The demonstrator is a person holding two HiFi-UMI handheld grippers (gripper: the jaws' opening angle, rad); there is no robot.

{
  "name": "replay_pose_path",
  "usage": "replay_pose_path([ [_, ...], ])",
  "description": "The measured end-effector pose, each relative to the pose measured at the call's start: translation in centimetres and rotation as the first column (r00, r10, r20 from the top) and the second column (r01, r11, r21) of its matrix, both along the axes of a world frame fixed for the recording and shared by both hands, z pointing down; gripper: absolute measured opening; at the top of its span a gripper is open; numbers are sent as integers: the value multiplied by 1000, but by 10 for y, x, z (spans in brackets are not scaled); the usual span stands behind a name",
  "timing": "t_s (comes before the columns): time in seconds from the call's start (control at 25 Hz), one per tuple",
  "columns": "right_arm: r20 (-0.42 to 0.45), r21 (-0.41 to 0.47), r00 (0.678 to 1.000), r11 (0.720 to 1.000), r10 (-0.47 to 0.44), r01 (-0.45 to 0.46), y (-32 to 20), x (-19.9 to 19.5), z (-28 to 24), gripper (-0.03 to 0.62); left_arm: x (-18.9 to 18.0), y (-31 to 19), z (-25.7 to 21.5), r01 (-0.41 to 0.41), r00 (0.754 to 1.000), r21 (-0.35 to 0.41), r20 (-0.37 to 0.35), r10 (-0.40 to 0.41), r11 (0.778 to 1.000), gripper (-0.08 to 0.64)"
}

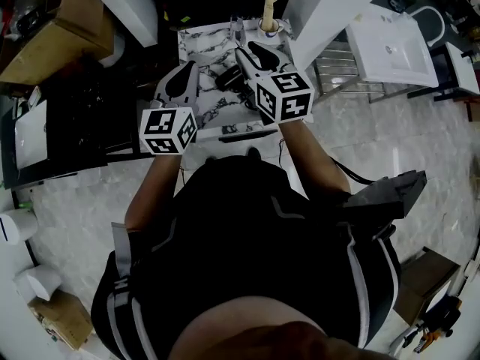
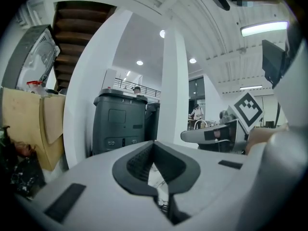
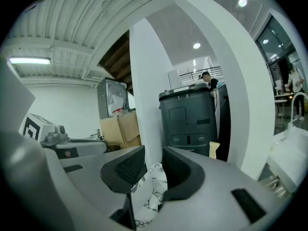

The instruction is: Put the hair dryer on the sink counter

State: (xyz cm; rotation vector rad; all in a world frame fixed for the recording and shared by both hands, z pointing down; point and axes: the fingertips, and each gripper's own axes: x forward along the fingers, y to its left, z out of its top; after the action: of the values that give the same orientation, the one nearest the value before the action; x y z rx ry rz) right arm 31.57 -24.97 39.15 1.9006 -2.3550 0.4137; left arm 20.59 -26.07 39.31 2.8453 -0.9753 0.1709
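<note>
Hair dryer (image 1: 229, 79) seems to rest on the sink counter (image 1: 196, 40), just beyond the fingertips. Left gripper (image 1: 191, 67) is clenched empty, right gripper (image 1: 251, 49) part-released and empty. Any retreat should avoid nudging it.

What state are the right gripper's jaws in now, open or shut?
Open. In its own view the right gripper shows pads apart, nothing between them; only the marble counter appears through the gap.

Worktop (image 1: 199, 40): far centre.
On it: bottle (image 1: 268, 13) at the far right edge; hair dryer (image 1: 229, 77) near the middle.
Above it, side by side: left tongs (image 1: 191, 66), right tongs (image 1: 241, 49).
Basin (image 1: 390, 47): right, well apart.
Cardboard box (image 1: 67, 21): far left.
</note>
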Motion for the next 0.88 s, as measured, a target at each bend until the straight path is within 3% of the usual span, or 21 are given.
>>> replay_pose_path([
  [0.16, -1, 58, 1000, 998, 15, -15, 9, -1, -28, 112, 2, 1, -23, -22, 999, 33, -23, 23, 999, 2],
  [0.36, -19, 88, 1000, 996, 15, -13, 14, -4, -50, 72, -1, -5, -40, 11, 999, 78, -48, -7, 997, 2],
  [0.52, -55, 115, 998, 993, 42, -35, 16, -1, -57, 62, 0, 2, -50, -32, 995, 59, -90, 37, 998, 2],
  [0.88, -86, 114, 994, 992, 62, -52, 15, 6, -54, 35, -2, 0, -61, -21, 996, 99, -83, 29, 995, 2],
])
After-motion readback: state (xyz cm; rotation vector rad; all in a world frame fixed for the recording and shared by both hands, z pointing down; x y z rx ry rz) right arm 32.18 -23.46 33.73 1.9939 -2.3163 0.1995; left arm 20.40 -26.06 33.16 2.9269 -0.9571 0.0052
